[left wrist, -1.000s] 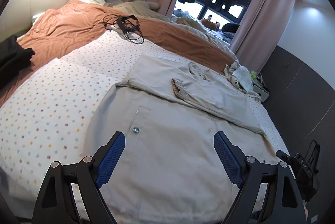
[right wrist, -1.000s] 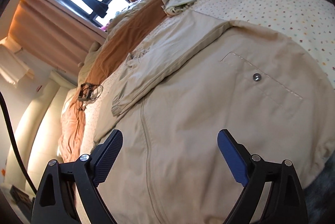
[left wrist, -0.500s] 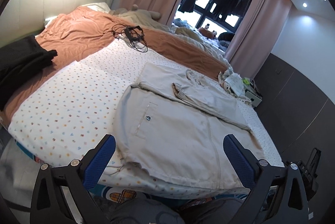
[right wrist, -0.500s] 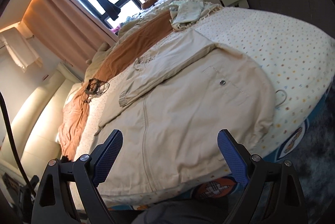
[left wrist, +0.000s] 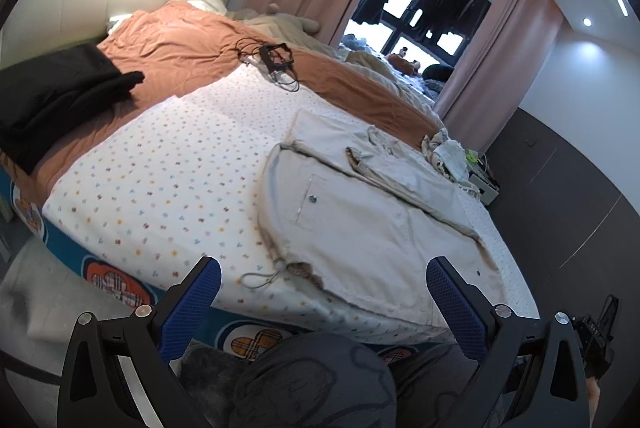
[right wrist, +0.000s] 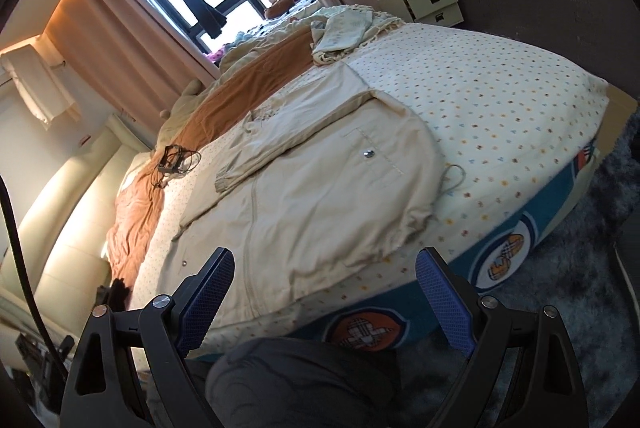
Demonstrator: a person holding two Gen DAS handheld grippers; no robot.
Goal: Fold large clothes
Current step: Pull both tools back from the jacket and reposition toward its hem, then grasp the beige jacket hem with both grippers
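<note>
A large beige jacket (left wrist: 360,228) lies flat on the dotted bed sheet (left wrist: 160,180), hem toward me, with one sleeve (left wrist: 384,168) folded across its chest and a drawstring (left wrist: 260,278) trailing off the hem. From the right wrist the same jacket (right wrist: 312,196) fills the near half of the bed, its sleeve (right wrist: 260,158) folded over. My left gripper (left wrist: 320,288) hangs open off the foot of the bed, clear of the cloth. Beside it my right gripper (right wrist: 324,284) is also open, holding nothing.
A brown duvet (left wrist: 192,56) covers the far bed half, with a black cable bundle (left wrist: 276,60) on it and a dark garment (left wrist: 56,96) at the left. Crumpled cloth (left wrist: 446,152) and a bedside cabinet (right wrist: 434,2) sit at the far corner. A person's grey-clad knee (left wrist: 312,380) is below me.
Both grippers have drawn back from over the jacket to beyond the foot of the bed. The jacket stays flat on the sheet. The left jaws opened a little wider early on.
</note>
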